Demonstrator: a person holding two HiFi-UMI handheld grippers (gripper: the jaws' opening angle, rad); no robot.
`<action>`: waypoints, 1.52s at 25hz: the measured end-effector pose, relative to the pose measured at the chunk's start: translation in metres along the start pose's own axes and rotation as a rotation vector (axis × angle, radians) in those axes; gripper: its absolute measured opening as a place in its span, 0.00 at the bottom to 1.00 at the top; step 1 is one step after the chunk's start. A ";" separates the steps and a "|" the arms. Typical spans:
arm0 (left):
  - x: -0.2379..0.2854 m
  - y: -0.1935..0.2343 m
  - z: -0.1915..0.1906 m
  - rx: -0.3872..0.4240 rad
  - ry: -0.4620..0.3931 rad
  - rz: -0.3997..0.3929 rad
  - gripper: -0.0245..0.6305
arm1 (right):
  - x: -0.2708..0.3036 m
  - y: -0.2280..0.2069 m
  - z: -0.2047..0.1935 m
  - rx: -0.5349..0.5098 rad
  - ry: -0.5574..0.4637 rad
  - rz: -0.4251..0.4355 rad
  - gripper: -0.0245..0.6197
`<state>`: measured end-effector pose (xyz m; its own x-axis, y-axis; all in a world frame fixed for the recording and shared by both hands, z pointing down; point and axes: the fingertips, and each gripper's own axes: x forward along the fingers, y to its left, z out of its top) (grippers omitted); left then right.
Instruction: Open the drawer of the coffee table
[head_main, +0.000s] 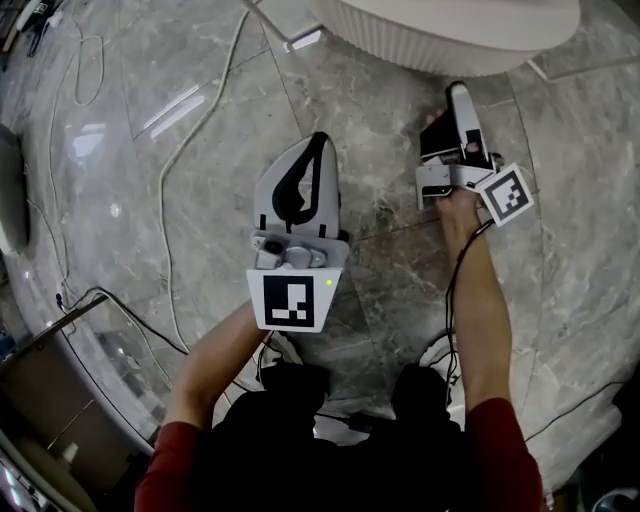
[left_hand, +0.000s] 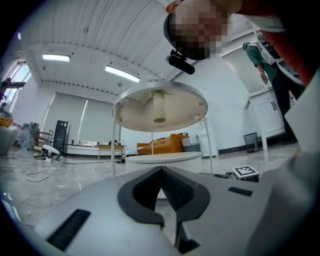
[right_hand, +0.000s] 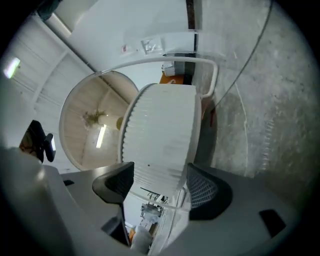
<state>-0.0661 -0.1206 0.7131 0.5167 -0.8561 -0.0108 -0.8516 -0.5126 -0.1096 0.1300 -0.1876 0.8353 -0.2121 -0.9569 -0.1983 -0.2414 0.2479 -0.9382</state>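
Observation:
The coffee table is a low round white piece with a ribbed side wall, at the top of the head view. In the right gripper view its ribbed wall fills the space ahead, and no drawer handle can be made out. My right gripper is rolled onto its side and points at that wall from close by. Its jaws stand open, and the pads touch nothing that I can see. My left gripper hovers over the floor further back from the table. Its jaws are shut and empty.
The floor is grey marble, with white cables trailing across its left part. A cabinet stands at the lower left. The table's taller round tier rises on thin legs above the ribbed one. A second person stands by white cupboards far right.

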 end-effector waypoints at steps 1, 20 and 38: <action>0.000 0.002 -0.003 -0.008 0.008 0.008 0.06 | 0.001 -0.008 0.001 0.020 -0.019 -0.011 0.52; -0.004 0.002 -0.020 -0.036 0.067 0.013 0.06 | 0.020 -0.024 0.012 0.153 -0.137 0.055 0.50; -0.017 -0.005 -0.007 -0.027 0.033 0.009 0.06 | -0.070 0.017 -0.028 0.103 0.002 0.069 0.46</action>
<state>-0.0709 -0.1043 0.7212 0.5060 -0.8623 0.0213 -0.8586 -0.5059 -0.0827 0.1144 -0.1126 0.8408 -0.2266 -0.9379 -0.2626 -0.1280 0.2960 -0.9466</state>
